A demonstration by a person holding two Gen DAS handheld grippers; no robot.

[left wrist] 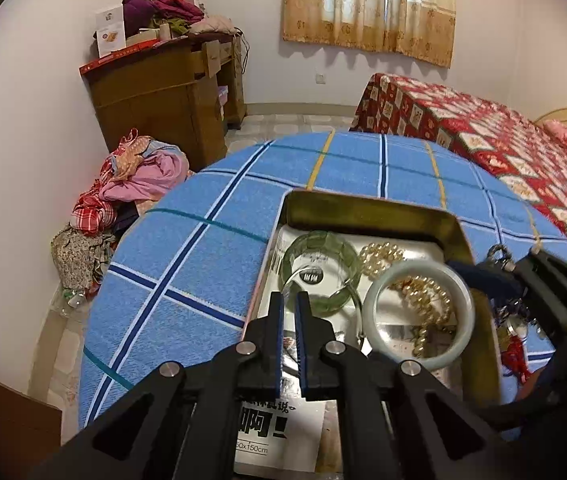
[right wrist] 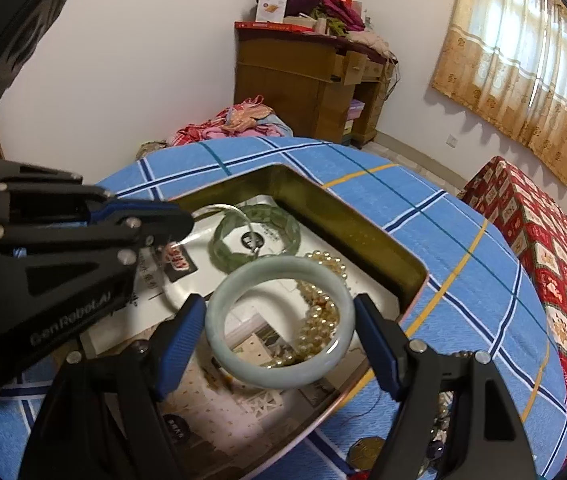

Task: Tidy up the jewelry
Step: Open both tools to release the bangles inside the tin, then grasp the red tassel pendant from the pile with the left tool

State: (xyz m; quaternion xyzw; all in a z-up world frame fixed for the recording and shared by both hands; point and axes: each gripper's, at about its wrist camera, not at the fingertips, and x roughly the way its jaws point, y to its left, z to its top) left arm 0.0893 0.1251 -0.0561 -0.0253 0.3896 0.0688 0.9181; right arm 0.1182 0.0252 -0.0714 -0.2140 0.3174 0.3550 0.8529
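A gold metal tin (left wrist: pixel 367 210) (right wrist: pixel 347 216) lined with printed paper lies on the blue checked table. In it are a dark green bangle (left wrist: pixel 321 266) (right wrist: pixel 257 236), a pale jade bangle (left wrist: pixel 419 312) (right wrist: pixel 279 324) and pearl strands (left wrist: pixel 423 300) (right wrist: pixel 319 320). My left gripper (left wrist: pixel 289 304) (right wrist: pixel 187 222) is shut on a thin silver wire bangle (left wrist: pixel 357 300) (right wrist: pixel 239 216) over the tin's left part. My right gripper (right wrist: pixel 279 344) (left wrist: pixel 479 276) is open, its fingers on either side of the pale jade bangle, apart from it.
Loose jewelry with a red tassel (left wrist: pixel 515 352) lies on the cloth right of the tin, and a gold coin-like piece (right wrist: pixel 367 452) in front. A wooden desk (left wrist: pixel 163 92), a clothes pile (left wrist: pixel 131 184) and a bed (left wrist: pixel 503 140) stand around the table (left wrist: pixel 187 272).
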